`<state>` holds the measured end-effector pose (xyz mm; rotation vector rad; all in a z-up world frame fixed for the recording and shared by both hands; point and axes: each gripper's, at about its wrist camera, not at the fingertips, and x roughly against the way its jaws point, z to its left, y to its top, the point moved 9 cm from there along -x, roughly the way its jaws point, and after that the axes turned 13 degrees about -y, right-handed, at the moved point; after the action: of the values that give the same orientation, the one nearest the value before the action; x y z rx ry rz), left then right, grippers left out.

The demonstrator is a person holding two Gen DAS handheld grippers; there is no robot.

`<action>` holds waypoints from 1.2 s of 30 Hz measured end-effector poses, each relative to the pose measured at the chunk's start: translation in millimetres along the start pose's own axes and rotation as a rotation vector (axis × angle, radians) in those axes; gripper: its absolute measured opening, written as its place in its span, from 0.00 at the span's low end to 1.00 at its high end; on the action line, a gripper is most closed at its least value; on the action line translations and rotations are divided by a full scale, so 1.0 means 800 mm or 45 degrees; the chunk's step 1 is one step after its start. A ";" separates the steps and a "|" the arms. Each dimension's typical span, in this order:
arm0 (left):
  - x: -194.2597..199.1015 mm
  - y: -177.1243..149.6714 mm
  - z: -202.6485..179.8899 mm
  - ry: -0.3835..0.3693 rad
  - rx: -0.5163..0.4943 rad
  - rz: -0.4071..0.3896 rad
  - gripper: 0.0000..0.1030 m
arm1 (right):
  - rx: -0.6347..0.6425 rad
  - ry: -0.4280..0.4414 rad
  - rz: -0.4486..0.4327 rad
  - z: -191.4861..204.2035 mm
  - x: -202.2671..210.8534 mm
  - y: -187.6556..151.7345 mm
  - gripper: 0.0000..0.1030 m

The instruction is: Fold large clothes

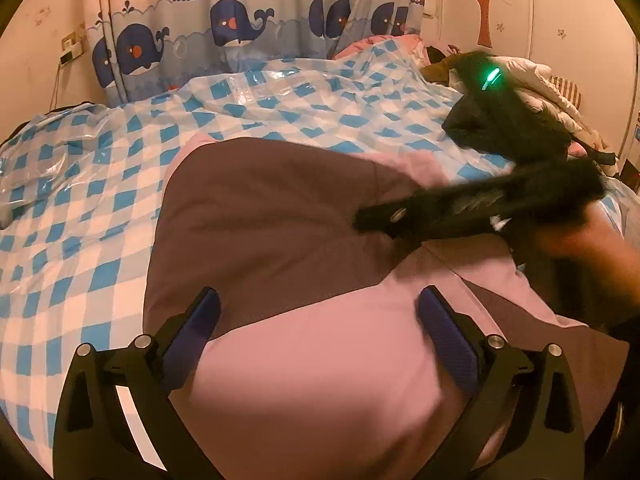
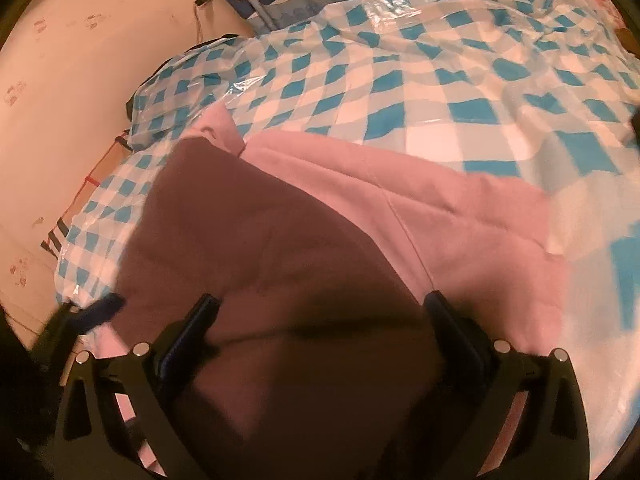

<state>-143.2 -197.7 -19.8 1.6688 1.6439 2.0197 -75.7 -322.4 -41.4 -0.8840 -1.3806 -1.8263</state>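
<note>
A large pink garment (image 1: pixel 320 380) lies spread on the bed, and a dark shade covers much of it. My left gripper (image 1: pixel 320 320) hovers open just above the cloth, with nothing between its blue pads (image 1: pixel 444 332). In the left wrist view my right gripper (image 1: pixel 380 220), blurred and held by a hand (image 1: pixel 592 248), reaches in from the right over the garment's middle. The right wrist view shows the right gripper (image 2: pixel 324 320) open over the shaded garment (image 2: pixel 460 216), holding nothing. The left gripper (image 2: pixel 92 312) is a blur at the left.
A blue-and-white checked plastic sheet (image 1: pixel 100 200) covers the bed. A whale-print curtain (image 1: pixel 240 28) hangs behind it. A pile of clothes (image 1: pixel 540 76) sits at the far right, behind a dark blurred shape with a green light (image 1: pixel 491 76). A wall (image 2: pixel 80 80) runs along the left side.
</note>
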 end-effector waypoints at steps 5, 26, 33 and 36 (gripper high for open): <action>-0.002 -0.001 0.005 0.012 0.003 0.005 0.93 | 0.165 -0.211 -0.056 0.001 0.013 -0.010 0.95; -0.006 -0.004 0.013 0.036 -0.003 0.017 0.93 | 0.120 -0.167 -0.046 -0.009 0.053 -0.044 0.95; -0.015 -0.005 0.012 0.113 -0.027 0.069 0.93 | 0.076 -0.078 -0.052 -0.016 0.009 -0.066 0.95; -0.016 -0.003 0.011 0.104 -0.025 0.091 0.93 | 0.064 -0.076 -0.057 -0.017 0.012 -0.066 0.95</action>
<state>-132.7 -198.1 -31.4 1.6835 1.6053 2.1570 -126.2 -325.6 -63.2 -0.8947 -1.4883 -1.8032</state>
